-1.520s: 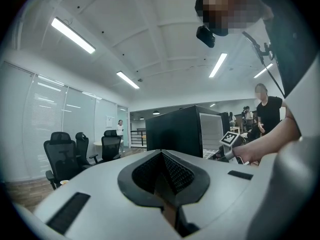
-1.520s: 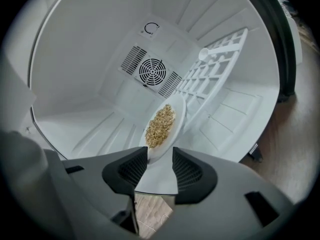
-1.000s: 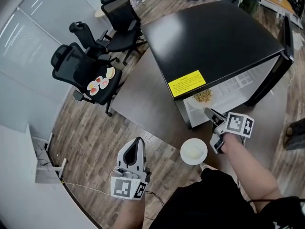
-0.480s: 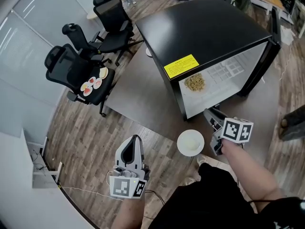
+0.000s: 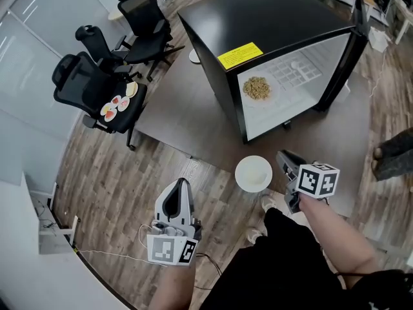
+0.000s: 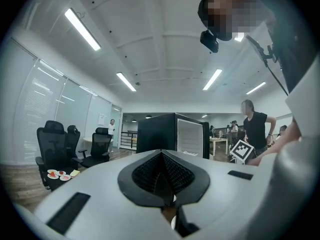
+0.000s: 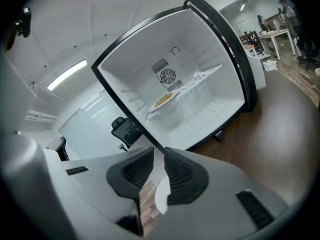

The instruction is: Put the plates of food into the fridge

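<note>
**Fridge** (image 5: 277,24): black, upper right of the head view, with the door swung open and the white interior lit. It sits higher in the frame than a second ago, so the person has backed away from it.

**Office chair** (image 5: 84,86): black, upper left of the head view. Its seat carries the undelivered stock listed last.

**Right gripper** (image 5: 284,155): lower right of the head view. A second ago its tip was at the fridge opening, just beside the shelf. Now it is drawn back, well apart from the cabinet. Its jaws have just been closing. The right gripper view shows a narrow gap between the pads (image 7: 177,171) with nothing in it, only floor seen through.

**Left gripper** (image 5: 181,183): lower centre of the head view. Its pads are pressed together and it carries nothing.

**White plate** (image 5: 253,173): centre of the head view, low down by the person's foot and just beside the right gripper. It is not held. Its contents are pale and cannot be made out.

**Plate of food** (image 5: 257,88): brownish heap, lying flat on the shelf (image 7: 200,79) inside the fridge, clear of both grippers. Judged delivered.

**Small plates** (image 5: 116,105): several, red- and yellow-topped, on the chair seat at the upper left. Judged next for collection, and either gripper is free to fetch them.
</note>
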The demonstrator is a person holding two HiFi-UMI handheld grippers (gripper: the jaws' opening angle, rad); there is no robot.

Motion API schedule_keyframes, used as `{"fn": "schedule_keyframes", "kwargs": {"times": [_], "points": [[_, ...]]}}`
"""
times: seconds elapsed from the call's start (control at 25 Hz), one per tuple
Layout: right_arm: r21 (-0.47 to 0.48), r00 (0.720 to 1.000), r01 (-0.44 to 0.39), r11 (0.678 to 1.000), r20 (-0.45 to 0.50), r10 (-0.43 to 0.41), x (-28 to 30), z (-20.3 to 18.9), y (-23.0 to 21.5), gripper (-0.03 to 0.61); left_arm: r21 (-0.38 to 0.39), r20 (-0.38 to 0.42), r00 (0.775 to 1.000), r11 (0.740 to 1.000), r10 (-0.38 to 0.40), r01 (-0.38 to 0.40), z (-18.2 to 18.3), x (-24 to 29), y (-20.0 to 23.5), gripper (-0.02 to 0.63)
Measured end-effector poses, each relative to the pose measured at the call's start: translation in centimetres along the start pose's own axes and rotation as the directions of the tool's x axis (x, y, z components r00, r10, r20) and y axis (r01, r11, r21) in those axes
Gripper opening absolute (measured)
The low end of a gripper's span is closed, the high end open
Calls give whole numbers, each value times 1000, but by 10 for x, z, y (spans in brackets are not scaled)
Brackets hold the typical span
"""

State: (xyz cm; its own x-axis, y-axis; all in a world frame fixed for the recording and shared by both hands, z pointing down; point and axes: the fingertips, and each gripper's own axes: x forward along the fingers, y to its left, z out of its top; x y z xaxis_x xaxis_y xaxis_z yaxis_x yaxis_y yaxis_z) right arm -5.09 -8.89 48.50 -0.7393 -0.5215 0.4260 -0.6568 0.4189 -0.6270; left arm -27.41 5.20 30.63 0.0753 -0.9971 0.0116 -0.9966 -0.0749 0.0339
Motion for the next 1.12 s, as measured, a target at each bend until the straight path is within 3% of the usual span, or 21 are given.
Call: {"fn": "schedule_keyframes", "kwargs": {"times": [0.4,0.72,1.12], "points": [[142,996,1,990,-92,13,-7,-90,-2,64,-13,-34,999,1000,2,-3,-20,-46,-1,3],[284,982,29,958,-189,26,8,-163,-17,126,18,-75,997,1000,5,-4,-31,-65,8,3],[318,971,100,943,-239,-22,33,-210,-35,133,59,-124,992,998,12,-5,-42,-68,25,3]]}}
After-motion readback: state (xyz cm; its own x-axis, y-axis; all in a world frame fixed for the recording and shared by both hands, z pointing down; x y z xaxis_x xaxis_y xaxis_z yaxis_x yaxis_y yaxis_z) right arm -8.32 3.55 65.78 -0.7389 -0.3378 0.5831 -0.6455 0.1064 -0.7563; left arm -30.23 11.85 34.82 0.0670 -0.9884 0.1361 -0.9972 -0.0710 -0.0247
